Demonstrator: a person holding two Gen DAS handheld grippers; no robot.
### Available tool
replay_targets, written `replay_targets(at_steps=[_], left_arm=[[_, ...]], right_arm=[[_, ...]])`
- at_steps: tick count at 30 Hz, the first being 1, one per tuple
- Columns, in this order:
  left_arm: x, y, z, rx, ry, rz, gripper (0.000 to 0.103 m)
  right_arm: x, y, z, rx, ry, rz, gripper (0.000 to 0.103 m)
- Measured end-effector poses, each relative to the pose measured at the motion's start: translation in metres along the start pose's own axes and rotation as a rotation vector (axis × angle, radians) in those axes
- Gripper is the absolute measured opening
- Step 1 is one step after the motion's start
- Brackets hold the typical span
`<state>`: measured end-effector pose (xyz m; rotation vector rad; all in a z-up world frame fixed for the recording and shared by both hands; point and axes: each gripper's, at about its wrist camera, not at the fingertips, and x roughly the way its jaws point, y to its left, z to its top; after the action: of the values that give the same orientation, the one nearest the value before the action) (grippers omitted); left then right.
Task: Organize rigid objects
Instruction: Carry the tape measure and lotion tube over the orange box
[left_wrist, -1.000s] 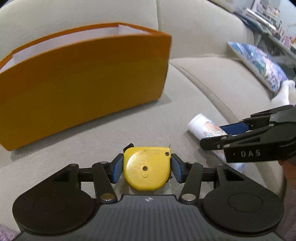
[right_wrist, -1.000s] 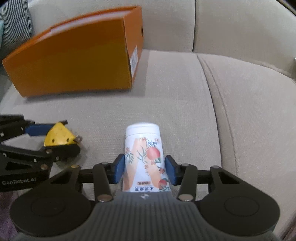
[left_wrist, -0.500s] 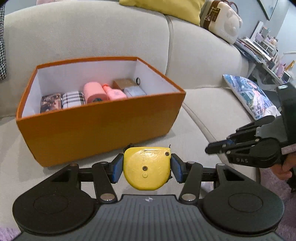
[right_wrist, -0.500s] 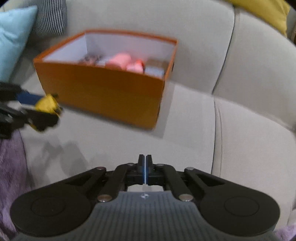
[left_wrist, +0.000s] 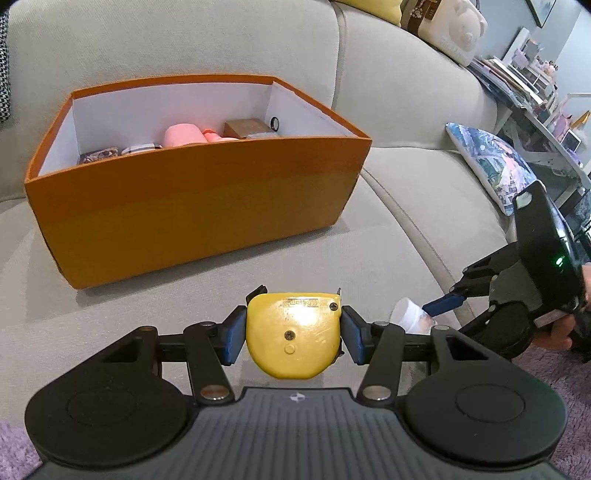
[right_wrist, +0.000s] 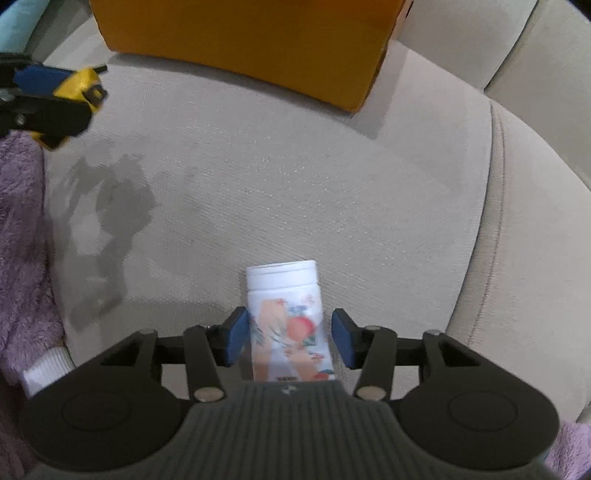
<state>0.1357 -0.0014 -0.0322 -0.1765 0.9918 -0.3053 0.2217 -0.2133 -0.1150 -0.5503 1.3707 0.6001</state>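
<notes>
While the orange box (left_wrist: 199, 206) on the sofa seat (right_wrist: 332, 184) already holds a row of small things along its back wall, among them a pink bottle (left_wrist: 183, 134) and a brown carton (left_wrist: 245, 128), two items are not yet inside it. One is the yellow tape measure (left_wrist: 293, 334), which the left gripper (left_wrist: 293, 332) grasps firmly between its blue pads, lifted off the cushion and short of the box's near wall. It looks ready to be carried over the rim and lowered into the free space in front of the row. The other is the white bottle with a fruit print (right_wrist: 288, 317), lying on its side on the seat, cap pointing toward the box. The right gripper (right_wrist: 290, 334) points down over it with its jaws opening; the bottle sits between the pads, and a gap shows on the right, so it is not pinched. Judging by this, the sorting is well along: the tape measure needs placing, and the bottle needs gripping and boxing
</notes>
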Motion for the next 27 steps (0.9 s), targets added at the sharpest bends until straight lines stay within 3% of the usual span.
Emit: replay_targets(at_steps=[7, 12, 22, 27], left_arm=[[-0.007, 0.004, 0.003, 0.027, 0.000, 0.015, 0.061], [-0.022, 0.012, 0.015, 0.029, -0.003, -0.008, 0.061], [-0.068, 0.046, 0.084, 0.075, -0.034, -0.031, 0.061], [-0.072, 0.064, 0.126, 0.101, -0.039, -0.007, 0.061]], right_arm=[[0.005, 0.004, 0.003, -0.017, 0.003, -0.031, 0.046], [-0.028, 0.013, 0.011, -0.094, -0.049, -0.043, 0.045], [-0.124, 0.018, 0.092, -0.377, -0.190, -0.037, 0.045], [-0.143, 0.028, 0.140, -0.542, -0.226, -0.058, 0.045]])
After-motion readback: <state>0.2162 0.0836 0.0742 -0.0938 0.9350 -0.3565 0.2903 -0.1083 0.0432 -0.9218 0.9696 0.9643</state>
